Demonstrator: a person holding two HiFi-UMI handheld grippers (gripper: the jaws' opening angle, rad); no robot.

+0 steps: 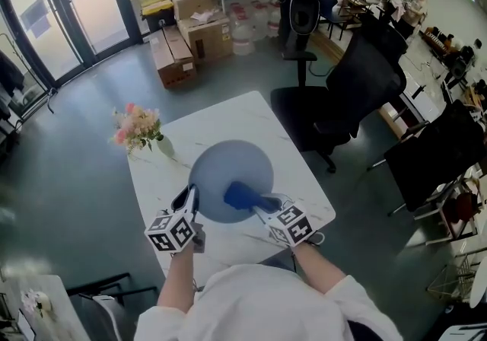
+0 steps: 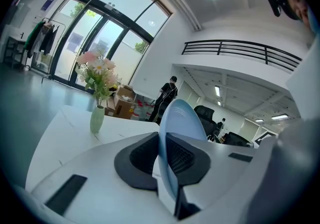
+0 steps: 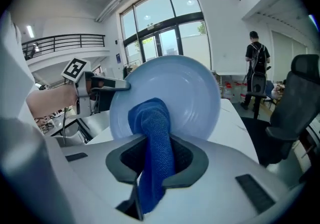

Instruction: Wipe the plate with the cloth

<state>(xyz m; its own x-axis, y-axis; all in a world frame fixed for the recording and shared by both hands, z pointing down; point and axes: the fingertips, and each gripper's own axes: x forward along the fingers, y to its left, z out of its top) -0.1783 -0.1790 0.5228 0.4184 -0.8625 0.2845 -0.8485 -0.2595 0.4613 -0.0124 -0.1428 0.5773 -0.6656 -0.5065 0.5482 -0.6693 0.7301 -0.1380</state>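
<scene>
Closest to you, your left gripper [image 1: 188,201] is clamped tight on the near-left rim of the plate [image 1: 228,168]. Its jaws pinch the pale blue edge, so the dish is held in the air by that one grip and not lying flat. That looks like the point of the hold: the face is tipped toward your other hand, ready for wiping.

At the plate's near-right edge, your right gripper [image 1: 262,208] is squeezed shut on the blue cloth [image 1: 242,195]. The bunched wad pokes out past the jaws, so fabric rather than metal meets the dish. Its tip sits over the lower part of the face and seems to be touching it.

Under the plate is the white marble-look table [image 1: 243,115], a safe catch if the rim slips. Beyond the plate's far-left side stands the vase of pink flowers [image 1: 139,130], well apart from it. Farther off to the plate's right is a black office chair [image 1: 358,92], and behind that are cardboard boxes [image 1: 190,31].
</scene>
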